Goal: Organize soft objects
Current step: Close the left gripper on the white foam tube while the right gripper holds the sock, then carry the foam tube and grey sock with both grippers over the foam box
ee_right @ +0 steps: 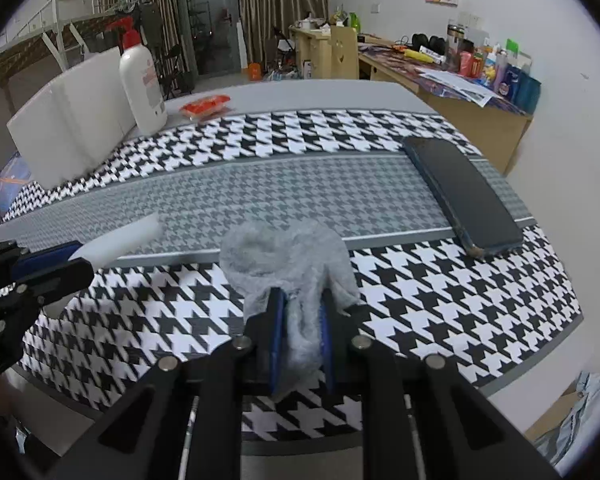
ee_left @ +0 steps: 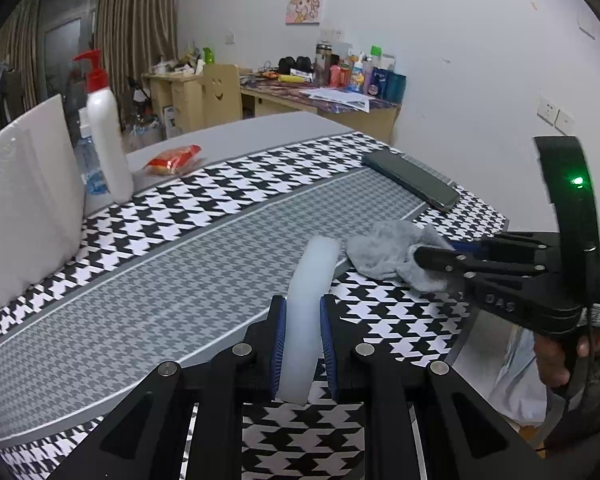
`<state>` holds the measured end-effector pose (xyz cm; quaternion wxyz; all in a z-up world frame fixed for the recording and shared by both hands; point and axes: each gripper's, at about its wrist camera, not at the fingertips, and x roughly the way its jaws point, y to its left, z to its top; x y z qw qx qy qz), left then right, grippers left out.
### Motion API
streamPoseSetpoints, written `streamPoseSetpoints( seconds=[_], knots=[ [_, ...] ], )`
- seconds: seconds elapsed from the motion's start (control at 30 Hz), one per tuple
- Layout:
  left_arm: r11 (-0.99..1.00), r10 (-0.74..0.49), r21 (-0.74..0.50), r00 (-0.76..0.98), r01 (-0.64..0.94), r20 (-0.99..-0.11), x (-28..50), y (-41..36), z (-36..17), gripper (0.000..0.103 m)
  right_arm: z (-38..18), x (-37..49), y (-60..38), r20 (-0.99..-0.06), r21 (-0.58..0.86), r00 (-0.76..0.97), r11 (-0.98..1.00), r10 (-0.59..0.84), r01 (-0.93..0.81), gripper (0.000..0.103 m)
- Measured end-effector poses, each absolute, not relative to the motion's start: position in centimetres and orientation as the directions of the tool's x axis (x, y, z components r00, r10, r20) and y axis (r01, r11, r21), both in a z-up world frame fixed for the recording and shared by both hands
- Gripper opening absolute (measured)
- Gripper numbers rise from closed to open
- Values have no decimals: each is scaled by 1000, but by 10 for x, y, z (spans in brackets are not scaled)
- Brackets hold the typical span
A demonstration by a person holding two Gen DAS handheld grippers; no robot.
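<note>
My left gripper (ee_left: 303,322) is shut on a white soft foam strip (ee_left: 309,304) that curves up and forward between the blue pads, above the houndstooth cloth. The strip's far end shows in the right wrist view (ee_right: 120,239), with the left gripper (ee_right: 66,264) at the left edge. My right gripper (ee_right: 300,314) is shut on a grey fuzzy cloth (ee_right: 284,256) whose bunched front rests on the table. In the left wrist view the right gripper (ee_left: 428,258) holds the same grey cloth (ee_left: 384,254) at the right.
A dark phone (ee_right: 460,190) lies at the right on the houndstooth tablecloth (ee_right: 260,184). A white pump bottle (ee_right: 142,80), a red snack packet (ee_right: 205,106) and a white box (ee_right: 72,116) stand at the back left. A cluttered desk (ee_right: 460,76) stands behind.
</note>
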<state>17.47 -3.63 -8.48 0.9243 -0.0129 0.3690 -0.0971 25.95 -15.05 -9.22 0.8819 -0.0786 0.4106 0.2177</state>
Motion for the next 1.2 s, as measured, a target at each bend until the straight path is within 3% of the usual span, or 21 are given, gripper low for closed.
streamPoseSetpoints(
  seconds=[0.67, 1.2],
  knots=[
    [995, -97, -63, 792, 74, -603, 154, 6, -52, 19, -36, 225, -117, -621, 44, 658, 858, 425, -512, 20],
    [999, -31, -50, 832, 5, -553, 141, 43, -37, 19, -19, 215, -80, -575, 41, 667, 831, 474, -555, 20]
  ],
)
